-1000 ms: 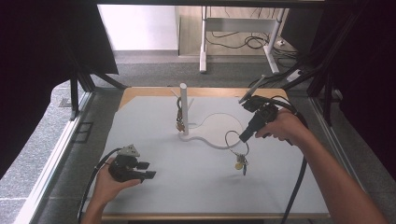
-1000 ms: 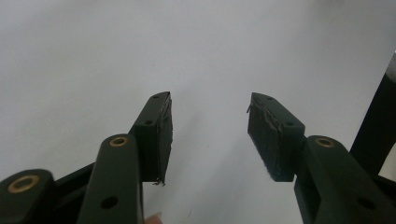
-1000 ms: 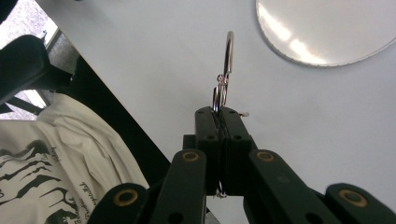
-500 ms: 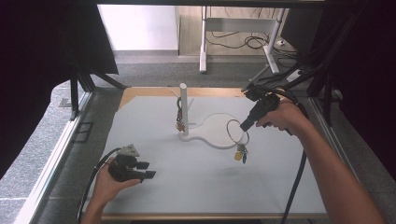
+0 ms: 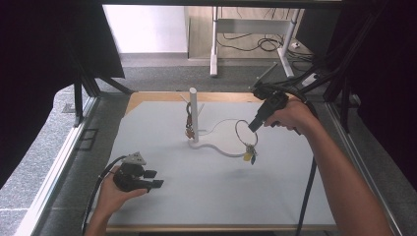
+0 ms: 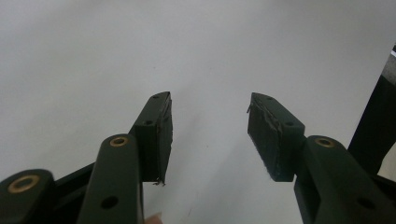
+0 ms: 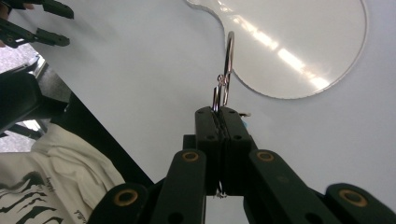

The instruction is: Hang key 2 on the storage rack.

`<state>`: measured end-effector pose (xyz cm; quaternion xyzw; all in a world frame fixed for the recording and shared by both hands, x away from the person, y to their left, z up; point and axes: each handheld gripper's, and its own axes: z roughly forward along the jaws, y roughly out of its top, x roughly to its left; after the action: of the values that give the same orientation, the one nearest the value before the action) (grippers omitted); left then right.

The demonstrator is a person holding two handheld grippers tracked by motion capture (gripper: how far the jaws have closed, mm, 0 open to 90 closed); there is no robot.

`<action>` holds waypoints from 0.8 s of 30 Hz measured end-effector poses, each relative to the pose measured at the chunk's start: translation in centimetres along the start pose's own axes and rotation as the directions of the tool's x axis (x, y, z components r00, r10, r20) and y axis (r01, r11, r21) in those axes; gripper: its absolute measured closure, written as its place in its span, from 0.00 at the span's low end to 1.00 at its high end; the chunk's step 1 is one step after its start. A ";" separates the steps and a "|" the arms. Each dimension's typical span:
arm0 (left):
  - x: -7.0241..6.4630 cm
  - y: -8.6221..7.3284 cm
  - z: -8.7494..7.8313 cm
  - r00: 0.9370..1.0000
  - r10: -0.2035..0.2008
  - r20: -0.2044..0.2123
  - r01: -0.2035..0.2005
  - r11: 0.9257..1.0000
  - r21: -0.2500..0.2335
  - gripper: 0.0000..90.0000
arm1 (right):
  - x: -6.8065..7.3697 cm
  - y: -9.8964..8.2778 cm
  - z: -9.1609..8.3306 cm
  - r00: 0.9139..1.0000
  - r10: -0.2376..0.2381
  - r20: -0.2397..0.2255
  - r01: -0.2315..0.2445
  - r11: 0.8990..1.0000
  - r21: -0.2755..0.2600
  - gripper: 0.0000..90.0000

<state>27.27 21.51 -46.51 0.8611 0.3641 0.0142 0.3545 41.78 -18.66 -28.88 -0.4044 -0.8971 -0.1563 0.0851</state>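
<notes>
Between right gripper [image 7: 219, 112] fingers | key ring [image 7: 227, 70] pinched, clear of table [image 5: 196, 196]

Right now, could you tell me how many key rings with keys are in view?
2. One key ring hangs from the right gripper above the white mat. The other bunch of keys hangs on the upright white post. None seems hidden.
</notes>
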 end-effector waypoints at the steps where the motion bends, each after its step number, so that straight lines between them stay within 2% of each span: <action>1: 0.0 0.0 0.0 1.000 0.000 0.001 0.000 1.000 -0.002 0.56 | 0.0 0.1 0.0 1.000 -0.002 0.001 0.002 1.000 0.001 0.99; 11: 0.0 -0.2 -0.3 1.000 -0.006 -0.005 0.005 1.000 -0.006 0.56 | -0.2 1.3 0.3 1.000 0.008 0.006 -0.008 1.000 0.008 0.99; 24: 0.1 -0.1 -0.3 1.000 -0.002 -0.002 0.002 1.000 -0.005 0.56 | -0.1 1.9 0.5 1.000 0.004 0.011 -0.004 1.000 0.012 0.99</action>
<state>27.17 21.80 -46.39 0.8599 0.3651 0.0157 0.3563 43.27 -17.40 -29.00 -0.4064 -0.8977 -0.1485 0.0831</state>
